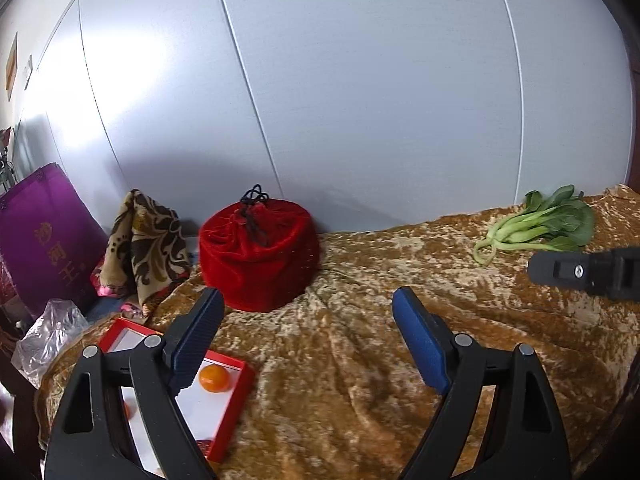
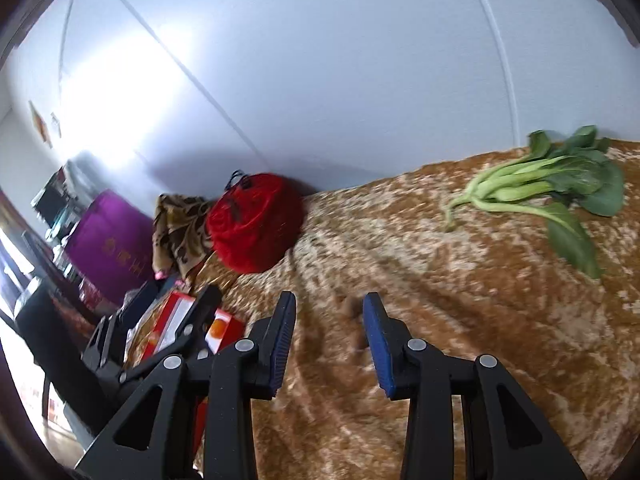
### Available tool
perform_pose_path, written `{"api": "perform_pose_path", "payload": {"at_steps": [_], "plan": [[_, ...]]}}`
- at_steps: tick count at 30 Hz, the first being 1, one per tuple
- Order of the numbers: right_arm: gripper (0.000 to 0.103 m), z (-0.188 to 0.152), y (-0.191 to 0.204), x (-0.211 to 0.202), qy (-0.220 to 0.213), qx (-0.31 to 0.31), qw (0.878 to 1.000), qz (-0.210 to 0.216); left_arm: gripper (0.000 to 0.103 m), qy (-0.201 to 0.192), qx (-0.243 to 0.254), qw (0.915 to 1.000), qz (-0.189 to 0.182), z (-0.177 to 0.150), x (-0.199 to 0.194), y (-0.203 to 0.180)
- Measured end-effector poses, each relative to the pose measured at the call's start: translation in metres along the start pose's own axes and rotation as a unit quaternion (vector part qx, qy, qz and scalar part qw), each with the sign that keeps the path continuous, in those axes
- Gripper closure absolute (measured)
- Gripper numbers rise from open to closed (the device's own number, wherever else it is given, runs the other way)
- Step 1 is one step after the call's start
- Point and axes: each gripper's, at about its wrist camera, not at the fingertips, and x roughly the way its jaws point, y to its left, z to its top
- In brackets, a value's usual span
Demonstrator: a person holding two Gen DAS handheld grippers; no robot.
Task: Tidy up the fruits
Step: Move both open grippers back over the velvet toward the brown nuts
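— Jaws first: how did they stand?

— Both sets stood apart with nothing between them. The left gripper (image 1: 308, 340) was spread wide above the golden cloth (image 1: 360, 360); the right gripper (image 2: 329, 344) was parted less widely, over the same cloth, and held nothing either.

— Where was the fruit?

— An orange (image 1: 215, 378) lay inside the red tray (image 1: 236, 412) on its white floor, just beside the left gripper's left finger (image 1: 196, 340). A second orange spot showed further in, mostly hidden behind the gripper frame, so I could not tell what it was. The right wrist view caught the same tray and orange at its lower left, past the other tool.

— And further out?

— A red velvet pouch (image 1: 260, 256) by the wall, a patterned cloth (image 1: 144, 240) and a purple bag (image 1: 44, 236) to its left, and bok choy (image 2: 552, 188) on the far right of the cloth.

— What could have gone wrong?

— No loose fruit showed on the cloth, so the greens might have been mistaken for the target. The wide left fingers hung near the tray rim; a low sweep could have shoved the tray or rolled the orange out. The rumpled cloth could also have snagged a fingertip.
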Motion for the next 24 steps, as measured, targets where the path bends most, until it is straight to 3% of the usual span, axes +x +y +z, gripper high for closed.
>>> {"api": "perform_pose_path", "payload": {"at_steps": [8,24], "plan": [[0.066,0.009,-0.029,-0.004,-0.001,0.043,0.999,-0.017,0.016,-0.018,0.019,0.9997,-0.004,-0.002,-0.01,-0.017],[0.066,0.007,-0.025,0.003,0.003,0.048,0.999,-0.02,0.016,-0.013,0.012,0.9998,0.007,-0.002,-0.015,-0.005]]}}
